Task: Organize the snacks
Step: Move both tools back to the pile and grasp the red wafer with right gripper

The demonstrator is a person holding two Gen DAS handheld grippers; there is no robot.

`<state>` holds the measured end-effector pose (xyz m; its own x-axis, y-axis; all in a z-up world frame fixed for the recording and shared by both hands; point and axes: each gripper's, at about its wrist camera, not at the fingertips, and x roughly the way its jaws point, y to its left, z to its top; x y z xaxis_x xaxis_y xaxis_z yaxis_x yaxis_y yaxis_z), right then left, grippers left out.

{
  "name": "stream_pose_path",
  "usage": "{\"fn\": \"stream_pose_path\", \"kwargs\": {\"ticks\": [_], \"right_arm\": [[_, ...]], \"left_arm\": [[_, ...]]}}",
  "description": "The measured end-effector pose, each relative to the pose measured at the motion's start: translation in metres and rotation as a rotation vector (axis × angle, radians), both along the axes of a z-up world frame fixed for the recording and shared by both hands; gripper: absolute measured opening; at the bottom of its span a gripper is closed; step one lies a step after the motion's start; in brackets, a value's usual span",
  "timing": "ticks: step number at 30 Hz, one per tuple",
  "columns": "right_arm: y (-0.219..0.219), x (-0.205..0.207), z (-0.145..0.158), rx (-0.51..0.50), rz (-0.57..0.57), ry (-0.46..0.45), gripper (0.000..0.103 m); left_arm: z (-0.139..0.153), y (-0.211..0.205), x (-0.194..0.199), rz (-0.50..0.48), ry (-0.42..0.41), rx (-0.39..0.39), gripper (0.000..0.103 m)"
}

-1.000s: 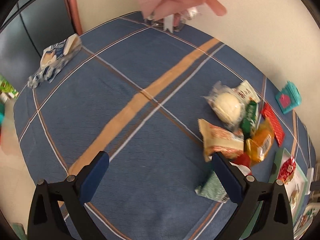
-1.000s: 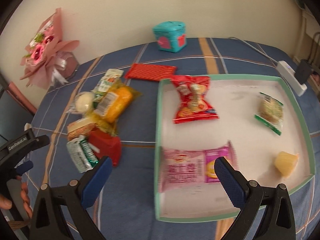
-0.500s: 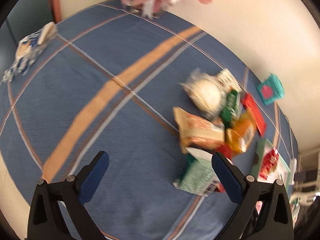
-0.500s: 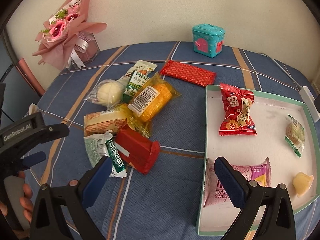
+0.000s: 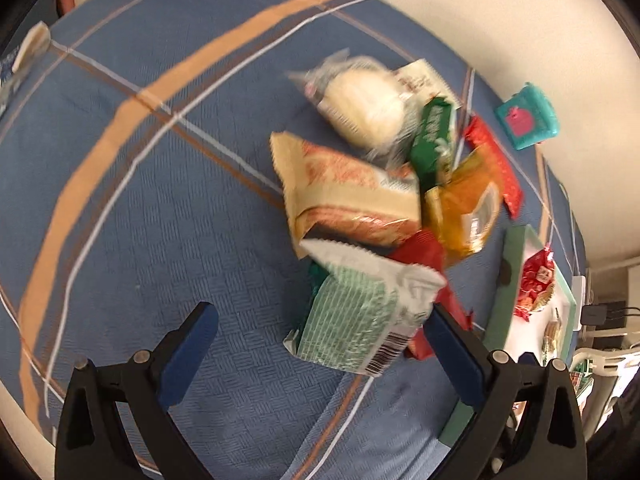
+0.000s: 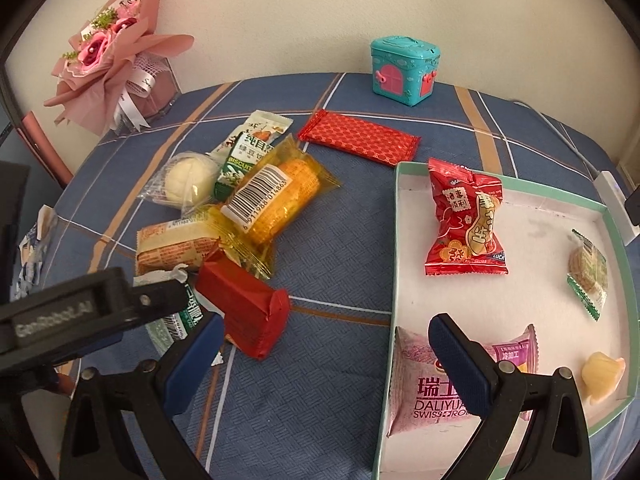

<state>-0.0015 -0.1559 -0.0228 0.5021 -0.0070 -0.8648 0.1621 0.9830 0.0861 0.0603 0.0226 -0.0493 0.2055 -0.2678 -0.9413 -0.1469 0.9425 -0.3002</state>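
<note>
A heap of snacks lies on the blue checked cloth: a green-and-white packet (image 5: 360, 312), a tan biscuit pack (image 5: 348, 196), a red box (image 6: 244, 308), an orange packet (image 6: 276, 196) and a white bun (image 6: 188, 184). My left gripper (image 5: 320, 344) is open, its jaws standing either side of the green-and-white packet without touching it. My right gripper (image 6: 328, 352) is open and empty above the cloth, between the red box and the green-rimmed tray (image 6: 394, 240). The tray holds a red bag (image 6: 464, 220), a pink packet (image 6: 424, 392) and small sweets.
A flat red packet (image 6: 360, 140) and a green biscuit sachet (image 6: 244, 152) lie behind the heap. A teal toy box (image 6: 404, 68) and a pink bouquet (image 6: 116, 60) stand at the wall. A white power strip (image 6: 616, 204) lies right of the tray.
My left gripper has swung right and closed in on the snack heap, now straddling the green-and-white packet. My right gripper has moved left from over the tray toward the heap.
</note>
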Motion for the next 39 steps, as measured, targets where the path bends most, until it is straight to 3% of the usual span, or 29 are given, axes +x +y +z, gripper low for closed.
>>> {"fn": "stream_pose_path", "kwargs": {"ticks": [7,9,21,32,39], "right_arm": [[0.006,0.001,-0.001,-0.014,0.021,-0.002,0.103],[0.01,0.002,-0.002,-0.018,0.034,-0.002,0.103],[0.048,0.013,-0.015,-0.092,0.175,0.028,0.103],[0.068,0.027,-0.035,-0.079,0.165,0.067,0.102],[0.073,0.03,-0.039,-0.048,0.163,0.076,0.08]], "left_arm": [[-0.001,0.005,-0.003,0.012,0.002,-0.044,0.064],[0.001,0.006,-0.004,0.009,-0.003,-0.047,0.059],[0.004,0.046,-0.005,0.139,0.035,0.074,0.058],[0.001,0.044,-0.006,0.165,0.039,0.078,0.058],[-0.003,0.043,-0.004,0.161,0.041,0.08,0.058]]}}
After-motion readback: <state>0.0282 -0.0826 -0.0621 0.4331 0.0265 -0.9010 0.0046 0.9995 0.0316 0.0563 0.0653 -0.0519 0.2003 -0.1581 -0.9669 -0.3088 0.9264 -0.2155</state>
